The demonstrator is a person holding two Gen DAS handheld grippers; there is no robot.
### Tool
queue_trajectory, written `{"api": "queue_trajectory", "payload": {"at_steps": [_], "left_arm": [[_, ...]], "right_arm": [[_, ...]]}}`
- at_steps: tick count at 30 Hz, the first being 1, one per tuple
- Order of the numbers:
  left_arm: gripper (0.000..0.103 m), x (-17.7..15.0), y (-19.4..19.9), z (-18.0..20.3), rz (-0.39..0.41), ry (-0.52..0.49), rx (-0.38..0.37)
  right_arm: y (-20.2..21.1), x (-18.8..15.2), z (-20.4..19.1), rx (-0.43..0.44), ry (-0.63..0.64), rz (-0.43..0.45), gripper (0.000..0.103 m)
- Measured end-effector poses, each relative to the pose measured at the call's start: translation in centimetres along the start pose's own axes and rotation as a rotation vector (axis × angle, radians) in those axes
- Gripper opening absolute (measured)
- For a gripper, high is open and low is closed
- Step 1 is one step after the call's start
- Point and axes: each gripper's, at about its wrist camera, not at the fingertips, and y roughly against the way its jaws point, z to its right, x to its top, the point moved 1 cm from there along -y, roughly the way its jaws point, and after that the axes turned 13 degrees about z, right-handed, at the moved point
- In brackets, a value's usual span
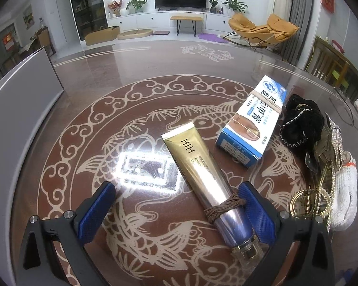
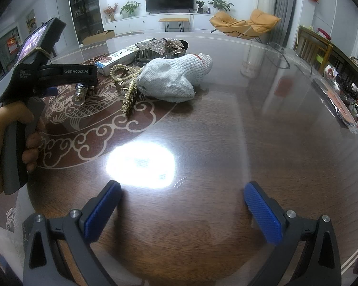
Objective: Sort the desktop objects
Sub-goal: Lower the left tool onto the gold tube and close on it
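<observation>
Left wrist shows my left tongs (image 1: 176, 211) spread wide around the gold tube (image 1: 204, 175) lying on the worktop (image 1: 83, 83), so I judge pinching it comes next, while my right tongs (image 2: 182, 211) hang released over bare wood.

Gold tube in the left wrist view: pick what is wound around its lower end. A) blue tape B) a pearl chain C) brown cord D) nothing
C: the gold tube has brown cord looped several times around its lower end, between the open left gripper's jaws.
</observation>
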Motion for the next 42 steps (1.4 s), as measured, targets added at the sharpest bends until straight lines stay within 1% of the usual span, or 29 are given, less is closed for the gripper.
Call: {"api": "queue_trajectory", "payload": {"at_steps": [30,33,36,41,42], "left_arm": [[0.103,-1.0,1.6,-0.3,0.003,-0.039,-0.037],[0.096,-1.3,2.2,-0.6,0.017,-0.044,-0.042],[0.082,-1.6,2.9,-1.0,0.035,-0.050,-0.048],[0.067,-2.1,3.8,-1.6,0.055,-0.064,-0.063],[0.066,-2.2,4.0,-1.6,0.057,-0.067,-0.067]], "right_arm": [[0.1,0.0,0.0,0.000,0.000,0.000,0.103],[0.1,0.0,0.0,0.000,0.000,0.000,0.103],[0.1,0.0,0.0,0.000,0.000,0.000,0.103],[0.1,0.0,0.0,0.000,0.001,0.000,0.103],[0.1,0.0,0.0,0.000,0.000,0.000,0.103]]}}
